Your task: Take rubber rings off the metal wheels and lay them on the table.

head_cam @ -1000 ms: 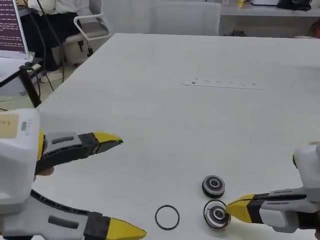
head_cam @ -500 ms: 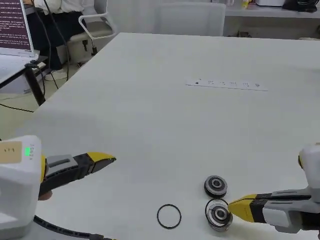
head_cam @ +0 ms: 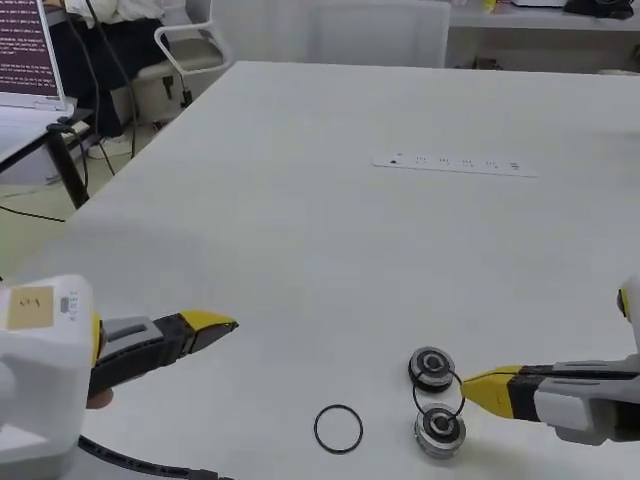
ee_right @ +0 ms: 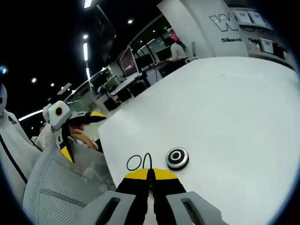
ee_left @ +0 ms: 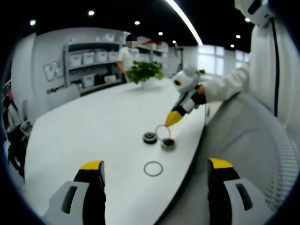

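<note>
Right gripper point(head_cam: 468, 386) fingers clamped on a rubber ring point(head_cam: 438, 393) above one metal wheel point(head_cam: 439, 428); left gripper point(ee_left: 155, 164) fingers apart.

Near wheel point(head_cam: 438, 430) on table point(head_cam: 300, 220): second wheel point(head_cam: 430, 366) just behind it, loose ring point(head_cam: 315, 430) left, lifted ring point(head_cam: 415, 396) above, right gripper point(head_cam: 468, 386) right.

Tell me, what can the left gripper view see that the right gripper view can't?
Left gripper view: a potted plant, a second wheel by the pinched ring, and the right hand-held gripper from the front. Right gripper view: computer screens and the open left hand-held gripper. Both: the white table, a loose rubber ring, the pinched ring and one wheel.
</note>
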Demonstrator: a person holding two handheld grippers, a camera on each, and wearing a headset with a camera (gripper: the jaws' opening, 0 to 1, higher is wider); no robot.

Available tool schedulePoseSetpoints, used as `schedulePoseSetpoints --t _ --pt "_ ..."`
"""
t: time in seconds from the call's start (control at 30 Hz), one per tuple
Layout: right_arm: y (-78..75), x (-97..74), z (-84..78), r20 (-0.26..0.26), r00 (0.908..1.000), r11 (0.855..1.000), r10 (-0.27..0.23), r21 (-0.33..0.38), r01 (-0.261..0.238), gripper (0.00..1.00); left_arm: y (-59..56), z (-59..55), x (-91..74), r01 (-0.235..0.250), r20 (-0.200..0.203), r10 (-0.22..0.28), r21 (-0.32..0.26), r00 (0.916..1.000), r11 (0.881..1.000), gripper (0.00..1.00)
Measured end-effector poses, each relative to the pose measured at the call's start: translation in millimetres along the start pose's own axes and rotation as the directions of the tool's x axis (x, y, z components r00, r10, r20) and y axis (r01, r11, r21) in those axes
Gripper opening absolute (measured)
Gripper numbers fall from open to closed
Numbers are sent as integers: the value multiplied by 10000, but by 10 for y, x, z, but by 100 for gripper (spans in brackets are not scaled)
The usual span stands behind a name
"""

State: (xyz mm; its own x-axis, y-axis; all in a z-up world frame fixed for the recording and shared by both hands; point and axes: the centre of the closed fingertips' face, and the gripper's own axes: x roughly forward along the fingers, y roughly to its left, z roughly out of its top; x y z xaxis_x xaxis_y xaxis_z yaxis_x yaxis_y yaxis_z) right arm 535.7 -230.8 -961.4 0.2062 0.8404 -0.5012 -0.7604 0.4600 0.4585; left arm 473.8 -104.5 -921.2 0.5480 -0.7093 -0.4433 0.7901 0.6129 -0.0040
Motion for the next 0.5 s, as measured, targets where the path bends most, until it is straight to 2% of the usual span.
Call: schedulePoseSetpoints --t 0.4,0.5 --pt "144 -8 278 804 9967 9999 140 -40 -137 0 0 12 6 19 92 -18 -46 10000 10000 92" --pt "262 49 363 963 9943 9988 469 -214 -450 0 -7 21 10 63 139 -62 -54 9999 10000 91"
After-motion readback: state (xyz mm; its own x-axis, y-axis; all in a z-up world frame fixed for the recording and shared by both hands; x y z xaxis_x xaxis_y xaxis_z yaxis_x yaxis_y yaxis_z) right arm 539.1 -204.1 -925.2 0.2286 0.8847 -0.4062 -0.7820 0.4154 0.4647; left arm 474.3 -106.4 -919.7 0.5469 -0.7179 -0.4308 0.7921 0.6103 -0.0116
